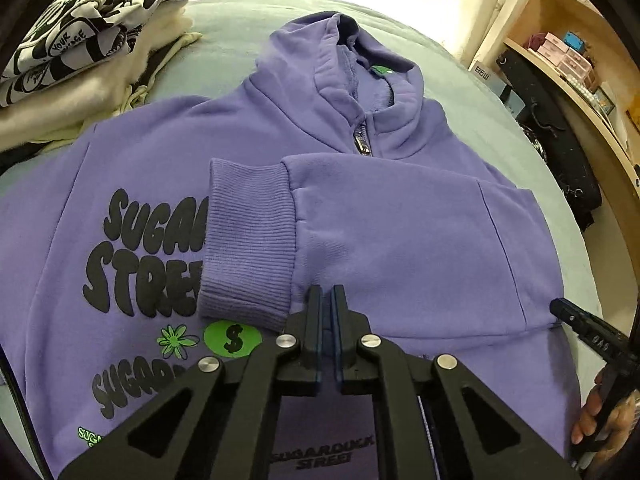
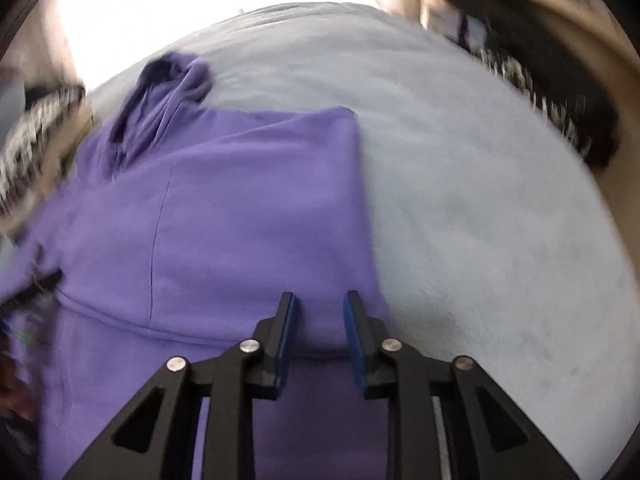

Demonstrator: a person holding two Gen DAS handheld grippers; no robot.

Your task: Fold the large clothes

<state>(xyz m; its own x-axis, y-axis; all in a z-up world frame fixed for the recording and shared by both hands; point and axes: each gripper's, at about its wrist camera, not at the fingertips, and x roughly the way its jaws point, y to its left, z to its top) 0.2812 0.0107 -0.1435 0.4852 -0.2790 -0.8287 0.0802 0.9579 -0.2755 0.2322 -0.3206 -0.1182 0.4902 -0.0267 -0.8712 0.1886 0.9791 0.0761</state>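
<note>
A purple zip hoodie (image 1: 400,220) with black "Sugar Street" lettering lies flat on a pale blue bed cover (image 1: 480,120), hood (image 1: 340,60) at the far end. One sleeve is folded across the chest, and its ribbed cuff (image 1: 248,236) lies over the print. My left gripper (image 1: 328,292) hovers at the near edge of that sleeve, jaws shut with no cloth seen between them. My right gripper (image 2: 318,300) stands open over the right edge of the hoodie (image 2: 240,208), nothing between its fingers. It also shows in the left wrist view as the right gripper (image 1: 564,312) at the hoodie's side, held by a hand (image 1: 592,416).
A pile of folded clothes (image 1: 80,48), black-and-white print on top, sits at the far left of the bed. Wooden shelves (image 1: 568,40) with small boxes and dark bags (image 1: 560,140) stand beyond the right edge. Bare bed cover (image 2: 480,208) stretches to the right of the hoodie.
</note>
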